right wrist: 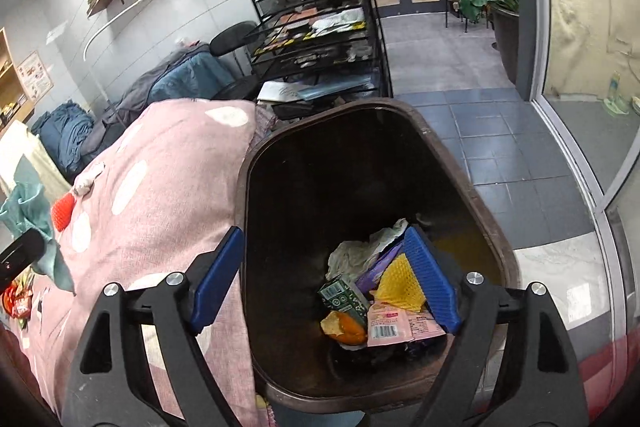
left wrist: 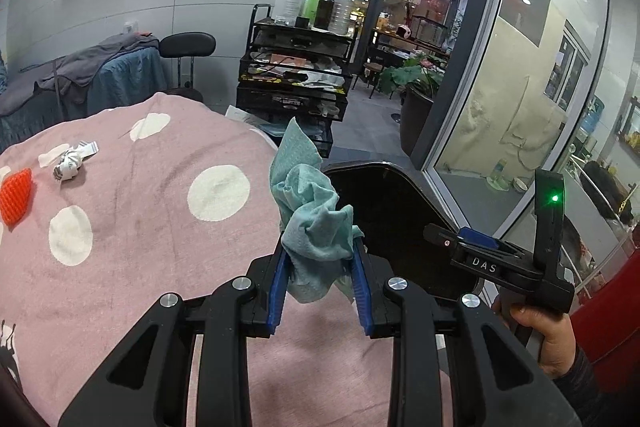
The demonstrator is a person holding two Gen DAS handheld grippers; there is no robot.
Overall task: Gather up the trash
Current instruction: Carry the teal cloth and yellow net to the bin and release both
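My left gripper (left wrist: 320,247) is shut on a crumpled teal cloth wipe (left wrist: 312,211), held above the pink dotted blanket (left wrist: 160,227) near the rim of the dark bin (left wrist: 384,203). The wipe also shows in the right wrist view (right wrist: 28,211). My right gripper (right wrist: 324,259) is open and empty above the dark brown bin (right wrist: 460,163), which holds a yellow mesh (right wrist: 400,283), a green carton (right wrist: 344,297), a pink wrapper (right wrist: 396,323), orange peel and crumpled paper. On the blanket lie a crumpled white wrapper (left wrist: 72,163) and an orange foam mesh (left wrist: 16,195).
A black wire cart (left wrist: 296,75) with bottles stands beyond the bed. A black stool (left wrist: 186,47) and a second covered bed (left wrist: 80,83) are at the left. A glass wall (left wrist: 520,87) runs along the right, over tiled floor (right wrist: 500,147).
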